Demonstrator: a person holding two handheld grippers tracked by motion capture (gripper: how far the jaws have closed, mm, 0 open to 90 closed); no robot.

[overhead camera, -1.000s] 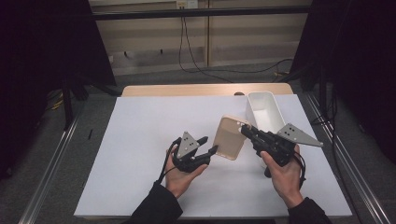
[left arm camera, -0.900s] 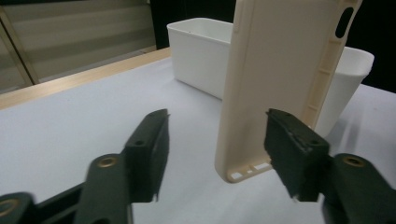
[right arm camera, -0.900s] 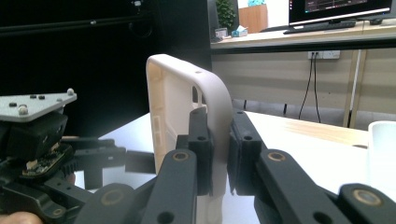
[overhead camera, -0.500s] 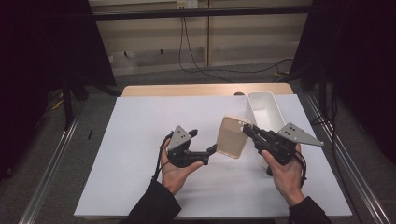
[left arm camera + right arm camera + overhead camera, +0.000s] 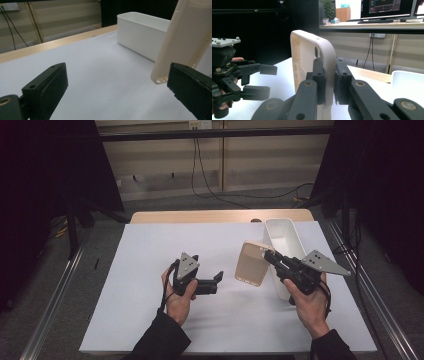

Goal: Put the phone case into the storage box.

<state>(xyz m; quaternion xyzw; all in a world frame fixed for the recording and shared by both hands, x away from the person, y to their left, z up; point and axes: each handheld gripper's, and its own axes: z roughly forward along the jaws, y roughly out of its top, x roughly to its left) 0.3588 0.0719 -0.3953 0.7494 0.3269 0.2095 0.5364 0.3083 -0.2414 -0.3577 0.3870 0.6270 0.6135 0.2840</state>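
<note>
High view: white table (image 5: 150, 270), white bin (image 5: 285, 232) at right. Just beside it, a beige phone case (image 5: 252, 265), rounded corners, camera cutout, is held above the table, clamped by the right gripper (image 5: 272, 257). Left gripper (image 5: 217, 283) nearby, its jaws just opened wide, empty.

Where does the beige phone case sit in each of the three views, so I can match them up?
High view: beige phone case right of centre over the white sheet, clamped at its right edge by the right gripper.
Left gripper view: along the right edge, hanging above the sheet, beside the right finger.
Right gripper view: centre, upright, pinched between the fingers.
Shared landmark: the white bin.
</note>
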